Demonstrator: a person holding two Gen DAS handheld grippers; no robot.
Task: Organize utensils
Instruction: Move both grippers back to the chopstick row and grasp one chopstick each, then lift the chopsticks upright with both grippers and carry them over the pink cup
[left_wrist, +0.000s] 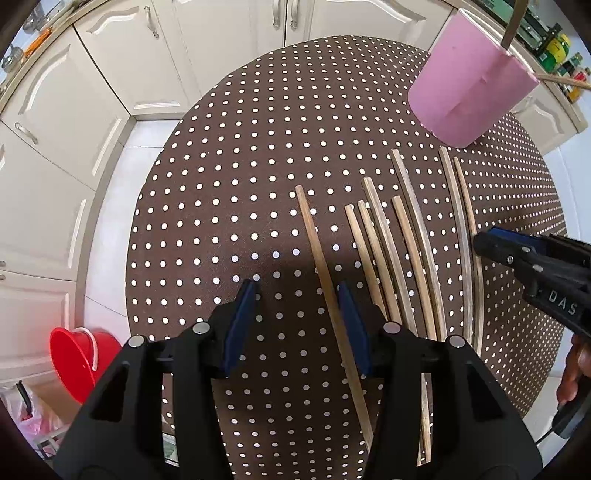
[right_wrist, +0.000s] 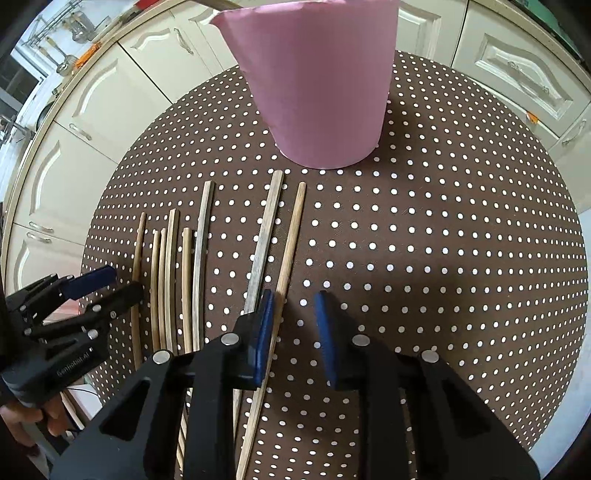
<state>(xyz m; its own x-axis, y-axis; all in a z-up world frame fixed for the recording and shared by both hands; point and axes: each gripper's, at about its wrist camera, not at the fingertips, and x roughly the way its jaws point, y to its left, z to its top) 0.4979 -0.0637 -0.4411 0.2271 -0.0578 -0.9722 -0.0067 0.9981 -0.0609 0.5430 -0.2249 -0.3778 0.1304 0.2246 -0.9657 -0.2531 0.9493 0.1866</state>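
Several wooden chopsticks (left_wrist: 410, 251) lie side by side on a round brown table with white dots (left_wrist: 240, 166). A pink cup (left_wrist: 469, 85) stands behind them with two chopsticks in it. My left gripper (left_wrist: 297, 291) is open and empty, low over the leftmost chopstick (left_wrist: 321, 269), which runs along its right finger. In the right wrist view my right gripper (right_wrist: 295, 301) is open and empty over the rightmost chopstick (right_wrist: 290, 247), with the pink cup (right_wrist: 317, 85) ahead. The left gripper shows there at the left (right_wrist: 107, 284).
White kitchen cabinets (left_wrist: 66, 122) surround the table. A red bucket (left_wrist: 79, 360) stands on the floor at the lower left. The right gripper (left_wrist: 480, 240) enters the left wrist view from the right. The table's dotted right half (right_wrist: 461, 240) holds no objects.
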